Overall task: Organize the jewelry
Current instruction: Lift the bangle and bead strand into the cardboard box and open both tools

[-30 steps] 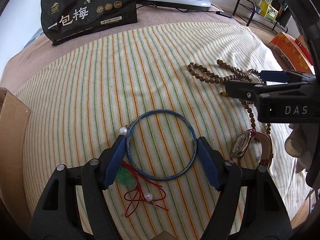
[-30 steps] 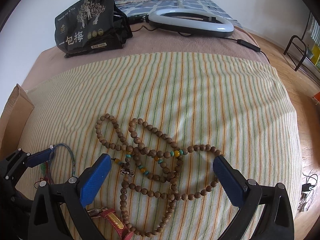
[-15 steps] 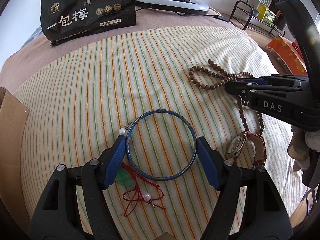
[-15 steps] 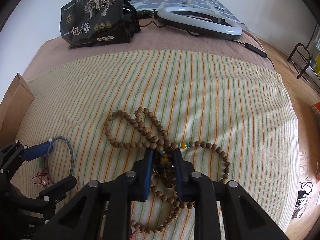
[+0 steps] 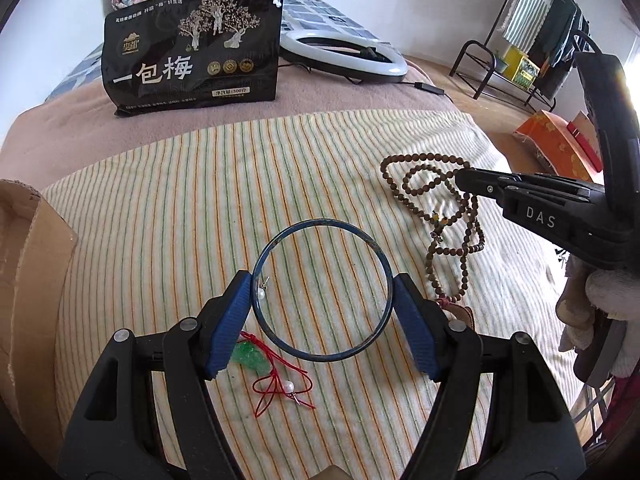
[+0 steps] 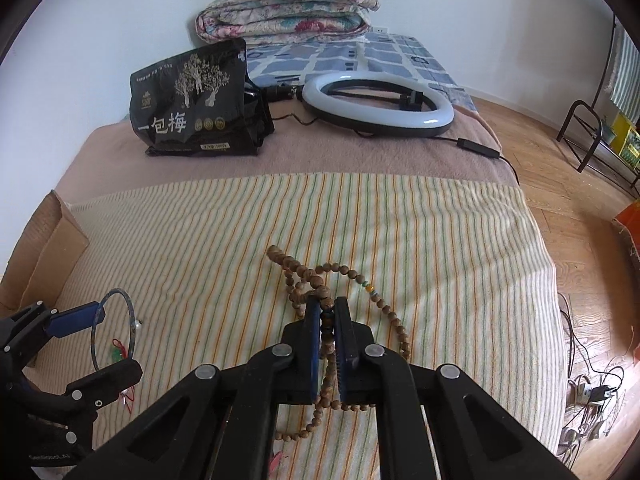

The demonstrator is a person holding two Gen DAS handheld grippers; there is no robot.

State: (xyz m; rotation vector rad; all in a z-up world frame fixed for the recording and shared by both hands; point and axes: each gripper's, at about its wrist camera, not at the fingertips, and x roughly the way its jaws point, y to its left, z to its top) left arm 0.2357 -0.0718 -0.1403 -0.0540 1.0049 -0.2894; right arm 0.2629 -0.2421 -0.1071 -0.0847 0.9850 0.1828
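On striped cloth (image 5: pixel 168 216): cardboard box (image 5: pixel 28 248), contents hidden.

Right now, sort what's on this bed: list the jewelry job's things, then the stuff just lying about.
Job:
- blue bangle, in the left gripper
- wooden bead necklace, in the right gripper
- green pendant on red cord
- pearl earrings

Lying about:
- black snack bag
- ring light
- folded quilt
- cardboard box

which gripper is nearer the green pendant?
Left. The left gripper, clamped across the blue bangle, sits beside the green pendant; the right gripper grips the wooden beads further off.
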